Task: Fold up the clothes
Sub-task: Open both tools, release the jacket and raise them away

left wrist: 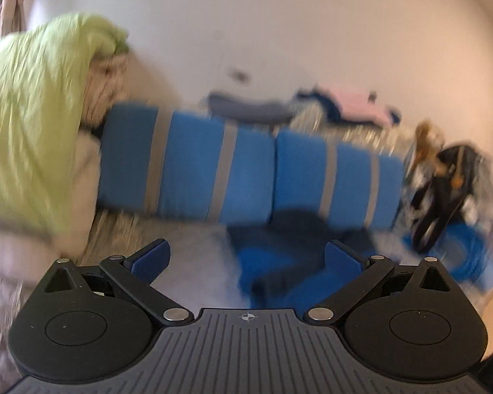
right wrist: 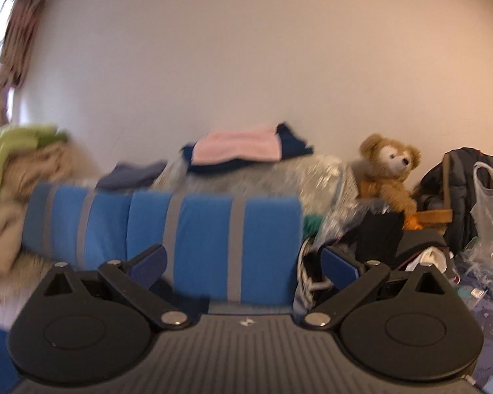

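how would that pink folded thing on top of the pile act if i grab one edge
The pink folded cloth looks soft, so it would probably droop and unfold. It likely lifts easily, and may drag the dark blue garment beneath it. Both grippers are open and empty.

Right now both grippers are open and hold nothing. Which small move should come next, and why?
Probably lower the left gripper onto the dark blue garment lying crumpled just ahead of it, below the blue striped cushions. Its jaws stand wide apart and empty, and that cloth is the nearest unfolded piece. The right gripper faces only the cushions.
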`<state>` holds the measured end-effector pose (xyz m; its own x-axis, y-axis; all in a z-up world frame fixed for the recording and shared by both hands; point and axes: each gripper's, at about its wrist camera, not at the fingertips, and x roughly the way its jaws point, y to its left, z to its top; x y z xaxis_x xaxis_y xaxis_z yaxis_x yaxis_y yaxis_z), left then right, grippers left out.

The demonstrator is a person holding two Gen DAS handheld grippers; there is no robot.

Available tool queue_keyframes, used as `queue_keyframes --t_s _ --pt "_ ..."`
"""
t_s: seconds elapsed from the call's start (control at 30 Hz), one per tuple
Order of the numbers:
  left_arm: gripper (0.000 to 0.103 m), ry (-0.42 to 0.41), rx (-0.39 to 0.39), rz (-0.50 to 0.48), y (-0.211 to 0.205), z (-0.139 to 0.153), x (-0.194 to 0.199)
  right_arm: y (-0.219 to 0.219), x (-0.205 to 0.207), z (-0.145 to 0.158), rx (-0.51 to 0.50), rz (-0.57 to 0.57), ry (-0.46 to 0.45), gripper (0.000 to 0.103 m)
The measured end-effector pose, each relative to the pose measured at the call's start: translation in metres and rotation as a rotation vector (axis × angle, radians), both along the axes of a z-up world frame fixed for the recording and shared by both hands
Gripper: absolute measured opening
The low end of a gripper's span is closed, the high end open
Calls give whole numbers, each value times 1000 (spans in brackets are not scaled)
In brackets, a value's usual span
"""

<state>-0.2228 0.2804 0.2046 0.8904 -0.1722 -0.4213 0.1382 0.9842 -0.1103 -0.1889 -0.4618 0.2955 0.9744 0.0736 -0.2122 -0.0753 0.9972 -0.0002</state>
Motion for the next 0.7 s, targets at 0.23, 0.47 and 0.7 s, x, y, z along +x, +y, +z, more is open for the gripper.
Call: queue_keyframes --t_s 0.23,0.47,0.7 --pt "103 117 146 -97 -35 -98 -19 20 -12 -74 47 54 130 103" --pt "103 188 115 -67 -35 -158 -17 40 -16 -124 -16 82 228 103" --pt "103 109 -187 31 -16 -165 -7 50 -16 -155 -19 109 301 103"
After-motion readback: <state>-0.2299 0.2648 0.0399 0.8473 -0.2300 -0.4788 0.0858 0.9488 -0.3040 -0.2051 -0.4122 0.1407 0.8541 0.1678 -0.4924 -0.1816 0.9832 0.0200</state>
